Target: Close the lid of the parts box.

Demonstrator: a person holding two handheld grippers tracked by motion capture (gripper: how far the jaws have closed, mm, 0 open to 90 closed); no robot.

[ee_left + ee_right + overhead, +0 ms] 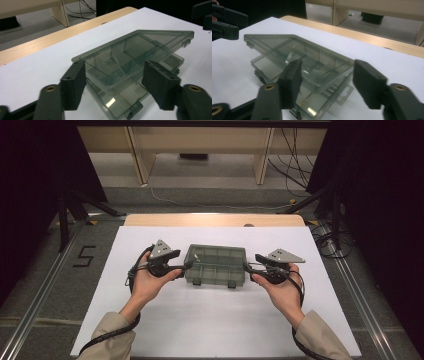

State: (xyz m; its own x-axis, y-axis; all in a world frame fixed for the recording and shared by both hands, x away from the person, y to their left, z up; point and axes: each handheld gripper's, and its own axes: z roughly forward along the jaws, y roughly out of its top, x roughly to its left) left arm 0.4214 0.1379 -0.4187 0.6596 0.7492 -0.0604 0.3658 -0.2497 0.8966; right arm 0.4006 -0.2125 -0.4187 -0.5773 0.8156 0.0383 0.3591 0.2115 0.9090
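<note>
From the high view we see a smoky clear compartment box (216, 265) lying near the middle of the white table (210, 320), a little toward the far edge, its long side parallel to the near edge. The left claw (186, 266) meets the box's left end and the right claw (247, 266) meets its right end. Our left hand (150, 281) and right hand (280, 287) come up from the near edge, forearms angled inward, palms turned toward each other, each wrapped round its handle with a grey three-cornered plate on top. How far the jaws are parted we cannot tell from here.

The left gripper view shows what the high view hides: the box's lid (140, 50) is lifted off its tray (120, 102) at this end, tilted, with dividers visible through it. The two black jaws stand spread, one at each side of the lid's near corner, close to its edges; whether they touch it we cannot tell. The far wooden edge of the table runs behind.

The right gripper view gives the opposite end: the lid (297, 55) again sits raised above the tray (322, 100), which has a hang tab at its corner. These jaws are also spread wide, flanking the lid's corner without closing on it. The left claw (229, 21) shows at the upper left, beyond the box.
</note>
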